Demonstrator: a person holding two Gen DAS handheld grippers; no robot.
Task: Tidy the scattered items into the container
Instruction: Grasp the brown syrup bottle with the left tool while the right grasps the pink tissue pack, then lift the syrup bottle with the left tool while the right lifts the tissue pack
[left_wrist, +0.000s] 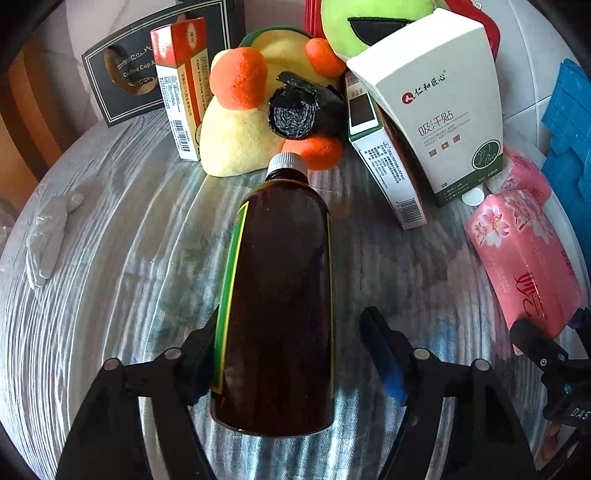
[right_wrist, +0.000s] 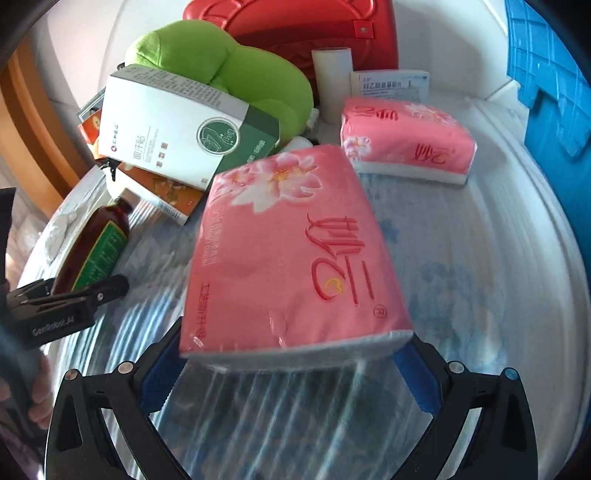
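A brown glass bottle (left_wrist: 275, 291) with a white cap and green label lies between the fingers of my left gripper (left_wrist: 291, 343); the left finger touches it, the right finger stands a little off, so the gripper is open around it. The bottle also shows in the right wrist view (right_wrist: 98, 243). My right gripper (right_wrist: 291, 354) is shut on a pink tissue pack (right_wrist: 291, 254), held tilted above the table. A second pink tissue pack (right_wrist: 406, 138) lies behind. The blue container (right_wrist: 550, 96) stands at the right edge.
A white-green box (left_wrist: 439, 99), a red-white carton (left_wrist: 181, 85), a yellow-orange plush (left_wrist: 251, 110), a black roll (left_wrist: 299, 110), a green plush (right_wrist: 221, 74), a red case (right_wrist: 303, 33), a white roll (right_wrist: 332, 81) and a small medicine box (right_wrist: 389, 85) crowd the back of the round table (left_wrist: 110, 240).
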